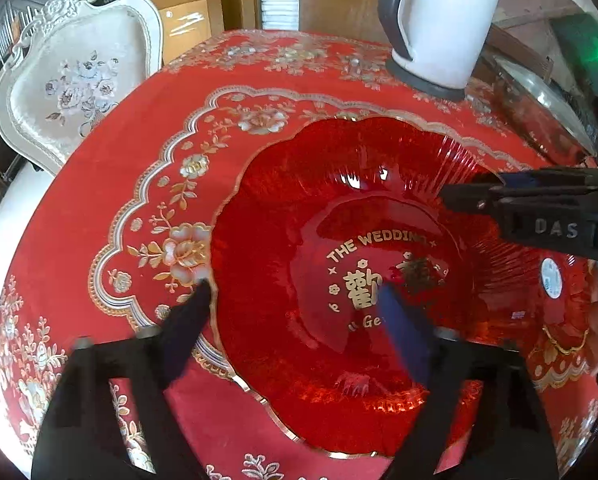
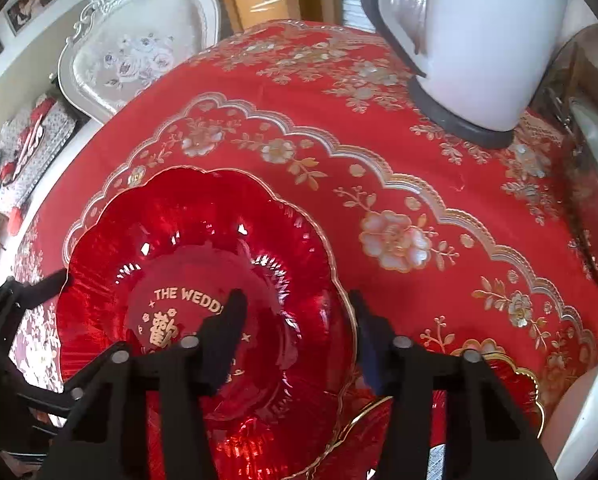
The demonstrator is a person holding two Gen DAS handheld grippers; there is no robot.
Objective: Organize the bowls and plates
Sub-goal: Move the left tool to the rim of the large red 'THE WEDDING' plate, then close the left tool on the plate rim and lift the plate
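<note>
A red glass plate (image 1: 299,216) with a scalloped gold rim and gold lettering lies on the red tablecloth; it also shows in the right wrist view (image 2: 179,248). My left gripper (image 1: 295,304) is open, its fingers straddling the plate's left rim, one outside and one over the plate's middle. My right gripper (image 2: 299,316) is open and straddles the plate's right rim; it shows in the left wrist view (image 1: 475,196) at the plate's far right edge. Another red gold-rimmed dish (image 2: 511,384) lies partly hidden under my right gripper.
A white electric kettle (image 1: 439,20) on a dark base stands at the back right of the table, also in the right wrist view (image 2: 479,40). A white ornate chair (image 1: 79,80) stands beyond the table's left edge. A glass-lidded pan (image 1: 547,100) sits at the far right.
</note>
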